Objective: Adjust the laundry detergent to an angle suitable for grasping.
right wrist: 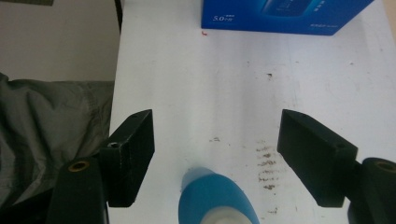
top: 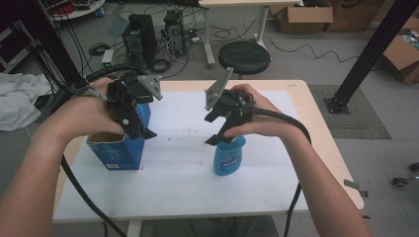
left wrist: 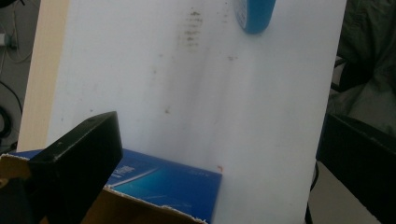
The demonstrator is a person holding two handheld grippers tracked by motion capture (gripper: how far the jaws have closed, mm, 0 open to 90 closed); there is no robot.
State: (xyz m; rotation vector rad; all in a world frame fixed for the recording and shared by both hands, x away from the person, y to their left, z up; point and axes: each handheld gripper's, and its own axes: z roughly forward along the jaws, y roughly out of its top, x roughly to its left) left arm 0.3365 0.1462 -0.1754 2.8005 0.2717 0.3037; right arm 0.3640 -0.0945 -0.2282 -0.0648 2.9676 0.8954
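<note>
We hold a two-jaw gripper in each hand over a pale wooden table [top: 316, 143] covered by a white mat [top: 183, 163]. The largest thing in play is an open blue cardboard box [top: 118, 150], standing upright near the mat's left edge. Our left gripper [top: 143, 129] sits at the box's open top: in the left gripper view one jaw lies against the torn cardboard rim and the other stands far off over the mat, so the jaws are spread and not pinching anything we can make out.

To the right, well apart from the box, a small blue bottle [top: 229, 157] stands upright. Our right gripper [top: 217, 138] hovers just above it; in the right gripper view the jaws stand wide on either side of the bottle's top [right wrist: 219, 198] without touching it, so nothing is grasped.

To do this step well, we judge that we should keep the bottle centred between the jaws, come straight down, squeeze below the shoulder and lift it upright, while the left gripper steadies the box so that it does not tip.

The mat carries brown scuffs [right wrist: 266, 163] near the bottle. Beyond the table, on a grey floor, stand a black stool [top: 244, 57], computer towers [top: 141, 34], loose cables and cardboard cartons [top: 304, 15].
</note>
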